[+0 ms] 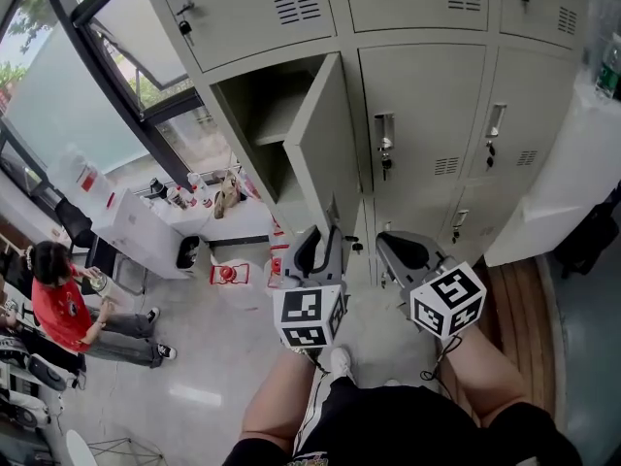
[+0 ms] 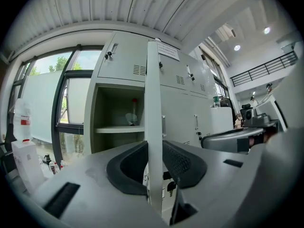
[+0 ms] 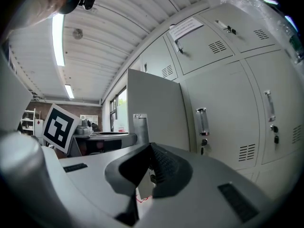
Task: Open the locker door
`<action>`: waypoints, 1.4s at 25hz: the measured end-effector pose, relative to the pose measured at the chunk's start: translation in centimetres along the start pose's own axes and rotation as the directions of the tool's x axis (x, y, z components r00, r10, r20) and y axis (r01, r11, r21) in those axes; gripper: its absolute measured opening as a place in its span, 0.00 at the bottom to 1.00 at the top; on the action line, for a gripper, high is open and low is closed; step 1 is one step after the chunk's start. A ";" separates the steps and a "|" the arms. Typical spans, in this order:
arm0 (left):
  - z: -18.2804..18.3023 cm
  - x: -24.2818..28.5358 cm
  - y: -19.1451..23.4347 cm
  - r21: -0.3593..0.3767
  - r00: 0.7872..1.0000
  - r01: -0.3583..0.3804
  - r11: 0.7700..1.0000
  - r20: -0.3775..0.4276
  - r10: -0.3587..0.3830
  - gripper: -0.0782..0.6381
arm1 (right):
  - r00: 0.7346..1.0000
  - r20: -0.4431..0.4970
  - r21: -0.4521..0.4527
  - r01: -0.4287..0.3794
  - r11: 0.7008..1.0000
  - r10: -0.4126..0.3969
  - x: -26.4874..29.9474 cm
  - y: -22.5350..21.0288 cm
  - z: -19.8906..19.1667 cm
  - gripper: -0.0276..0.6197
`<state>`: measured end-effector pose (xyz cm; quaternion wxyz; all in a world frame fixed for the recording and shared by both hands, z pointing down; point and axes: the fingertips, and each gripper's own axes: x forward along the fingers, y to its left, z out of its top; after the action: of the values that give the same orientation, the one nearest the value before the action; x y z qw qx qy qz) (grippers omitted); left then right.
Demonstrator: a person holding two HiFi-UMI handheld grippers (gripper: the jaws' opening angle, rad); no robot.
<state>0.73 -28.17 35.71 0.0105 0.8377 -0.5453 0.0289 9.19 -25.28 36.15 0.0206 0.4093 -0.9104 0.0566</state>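
Note:
The grey locker door (image 1: 325, 149) stands swung out from its open compartment (image 1: 267, 115), which has a shelf inside. In the left gripper view the door (image 2: 153, 99) is seen edge-on. My left gripper (image 1: 317, 236) is level at the door's lower free edge. That edge runs through the gap between the open jaws of the left gripper (image 2: 154, 151), and I cannot tell whether a pad touches it. My right gripper (image 1: 400, 243) hovers beside it in front of the neighbouring closed locker (image 1: 427, 115). The right gripper's (image 3: 149, 146) tips meet with nothing between them, and the door (image 3: 152, 108) rises just behind.
Closed lockers (image 3: 223, 113) with handles and keys fill the wall to the right. A white cabinet (image 1: 563, 183) stands at the far right. At the left are a white table with bottles (image 1: 146, 226), a red item on the floor (image 1: 226, 273) and a seated person in red (image 1: 58, 304).

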 end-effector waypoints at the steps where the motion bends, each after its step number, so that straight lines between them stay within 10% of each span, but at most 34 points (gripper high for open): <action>1: 0.0 0.0 -0.6 0.001 1.000 0.005 1.000 0.000 -0.005 0.25 | 1.000 0.000 0.002 0.005 1.000 -0.005 -0.5 -0.3 0.0 0.13; 35: -0.8 -2.3 -8.9 -0.016 0.999 0.048 0.999 -0.009 -0.048 0.24 | 1.000 -0.013 0.014 -0.008 1.000 0.008 -7.0 -1.1 -1.2 0.13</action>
<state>7.92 -22.46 36.53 0.0201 0.8503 -0.5251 0.0282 14.62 -20.67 36.89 0.0232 0.4055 -0.9114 0.0658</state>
